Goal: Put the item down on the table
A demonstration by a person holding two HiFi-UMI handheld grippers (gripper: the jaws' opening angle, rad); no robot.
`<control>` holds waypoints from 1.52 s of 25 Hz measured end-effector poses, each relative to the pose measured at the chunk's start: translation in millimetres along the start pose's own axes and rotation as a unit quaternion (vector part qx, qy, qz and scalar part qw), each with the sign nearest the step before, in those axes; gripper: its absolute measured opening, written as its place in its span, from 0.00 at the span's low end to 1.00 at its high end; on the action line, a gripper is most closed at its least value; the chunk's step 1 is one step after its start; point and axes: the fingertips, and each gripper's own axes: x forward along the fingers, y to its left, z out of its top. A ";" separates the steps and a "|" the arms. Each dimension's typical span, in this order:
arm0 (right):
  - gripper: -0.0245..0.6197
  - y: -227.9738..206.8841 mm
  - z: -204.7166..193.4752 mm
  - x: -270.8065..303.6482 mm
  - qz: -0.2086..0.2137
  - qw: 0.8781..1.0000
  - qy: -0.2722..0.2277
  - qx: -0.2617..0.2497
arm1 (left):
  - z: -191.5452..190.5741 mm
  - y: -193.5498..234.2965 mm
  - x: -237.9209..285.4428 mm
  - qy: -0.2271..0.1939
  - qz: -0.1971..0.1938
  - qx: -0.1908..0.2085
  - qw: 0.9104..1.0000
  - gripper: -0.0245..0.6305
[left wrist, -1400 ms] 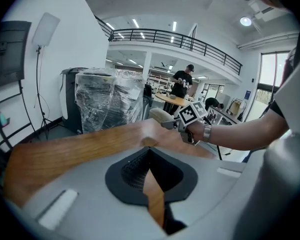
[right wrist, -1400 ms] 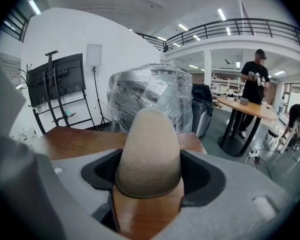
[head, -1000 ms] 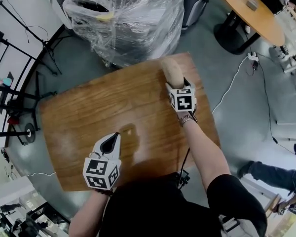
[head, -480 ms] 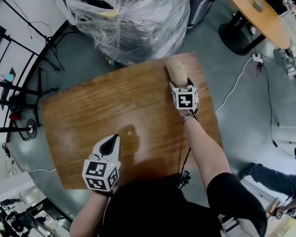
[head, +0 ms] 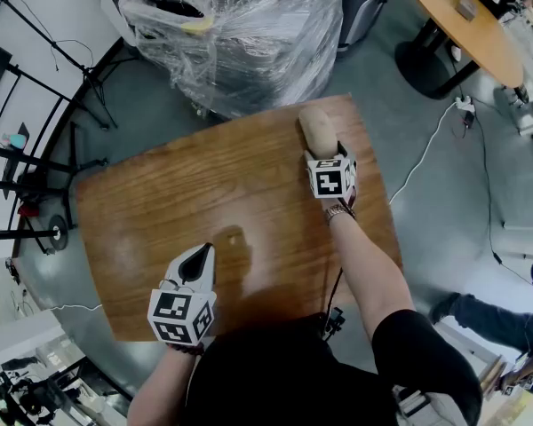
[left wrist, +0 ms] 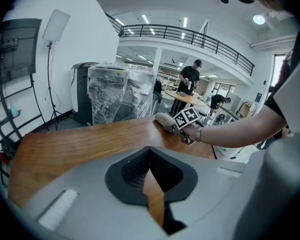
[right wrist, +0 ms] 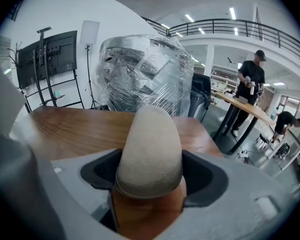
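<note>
Beige item [head: 317,126] is clamped by right gripper [head: 327,152] near table [head: 160,202] edge; roll-off is risked. Left gripper [head: 196,261] is closed, empty.

No legible text, labels or numbers.

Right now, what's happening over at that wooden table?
A person is at the wooden table with a hand-held gripper in each hand. The right hand-held gripper is clamped on a rounded beige item, holding it low at the table's far right corner. It is not yet released, and whether it touches the wood is unclear. The left hand-held gripper is shut and empty, hovering near the table's front edge.
</note>
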 end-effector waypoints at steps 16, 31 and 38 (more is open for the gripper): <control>0.61 -1.9 -4.1 -25.8 -0.009 1.000 -0.003 -0.003 | 1.2 -8.0 -9.4 -0.018 -0.016 0.014 1.000 0.05; 0.60 33.3 13.1 -143.4 -0.021 0.997 -0.074 0.016 | 4.4 -24.6 -31.1 -0.056 -0.086 0.049 0.993 0.05; 0.44 65.2 17.9 -218.1 -0.028 0.993 -0.115 0.019 | 7.1 -28.6 -47.1 -0.075 -0.125 0.061 0.987 0.05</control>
